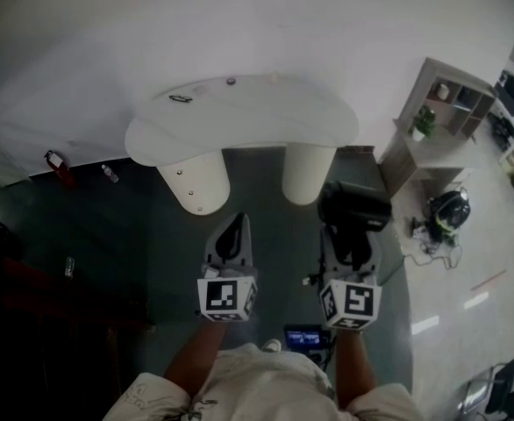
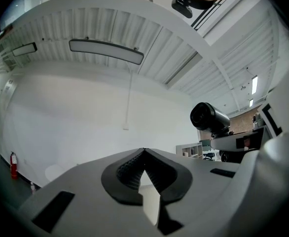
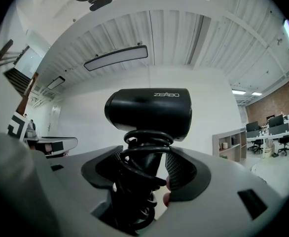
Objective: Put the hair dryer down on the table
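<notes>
A black hair dryer (image 3: pixel 149 113) stands upright in my right gripper (image 3: pixel 149 169), whose jaws are shut on its handle with the black cord (image 3: pixel 137 181) wound round it. In the head view the hair dryer (image 1: pixel 353 210) hangs above the floor, short of the white table (image 1: pixel 239 125). My left gripper (image 1: pixel 232 239) is beside it on the left, its jaws shut with nothing between them; its own view shows the tips (image 2: pixel 144 154) touching and the hair dryer (image 2: pixel 208 117) off to the right.
The table stands on two thick white legs (image 1: pixel 200 182) and carries a small dark item (image 1: pixel 181 99) near its far edge. A shelf unit (image 1: pixel 437 117) and a black bag (image 1: pixel 448 213) are to the right. A red extinguisher (image 1: pixel 57 163) sits far left.
</notes>
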`<state>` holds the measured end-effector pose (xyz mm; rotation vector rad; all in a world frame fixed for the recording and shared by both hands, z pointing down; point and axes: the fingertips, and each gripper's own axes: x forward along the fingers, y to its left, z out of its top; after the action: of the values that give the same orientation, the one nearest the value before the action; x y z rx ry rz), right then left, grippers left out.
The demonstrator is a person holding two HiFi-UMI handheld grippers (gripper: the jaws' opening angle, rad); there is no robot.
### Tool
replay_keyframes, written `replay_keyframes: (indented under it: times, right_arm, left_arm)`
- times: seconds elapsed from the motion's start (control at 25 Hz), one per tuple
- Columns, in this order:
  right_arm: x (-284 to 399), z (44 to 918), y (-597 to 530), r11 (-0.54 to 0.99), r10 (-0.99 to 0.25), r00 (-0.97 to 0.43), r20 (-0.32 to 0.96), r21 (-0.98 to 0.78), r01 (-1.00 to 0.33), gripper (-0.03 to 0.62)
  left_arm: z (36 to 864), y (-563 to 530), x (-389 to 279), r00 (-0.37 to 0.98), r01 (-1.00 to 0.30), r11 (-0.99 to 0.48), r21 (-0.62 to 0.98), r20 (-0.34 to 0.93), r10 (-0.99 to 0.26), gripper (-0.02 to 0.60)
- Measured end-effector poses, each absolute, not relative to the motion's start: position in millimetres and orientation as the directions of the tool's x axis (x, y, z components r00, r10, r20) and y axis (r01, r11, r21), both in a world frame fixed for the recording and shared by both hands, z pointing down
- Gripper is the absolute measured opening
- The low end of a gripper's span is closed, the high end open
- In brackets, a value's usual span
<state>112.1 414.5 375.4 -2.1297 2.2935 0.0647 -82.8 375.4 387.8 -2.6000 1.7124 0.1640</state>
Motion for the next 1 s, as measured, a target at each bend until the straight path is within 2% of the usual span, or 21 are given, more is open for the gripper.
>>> replay_keyframes:
  times: [0.56, 1.0]
  right_arm:
    - [87.9, 373.4, 281.1, 0.044, -0.999, -0.044, -0.017, 0.03, -0.999, 0.277]
    - [53.0, 375.6, 186.2, 0.022, -1.0, -0.022, -0.017, 0.03, -0.999, 0.278]
  left_arm:
    - [383.4, 239.3, -93.7, 0.439, -0.893, -0.447, 0.048, -0.118, -0.891, -0.005]
    - [386.6, 144.3, -134.2, 0.448, -0.887, -0.458, 0.057, -0.134, -0.884, -0.005]
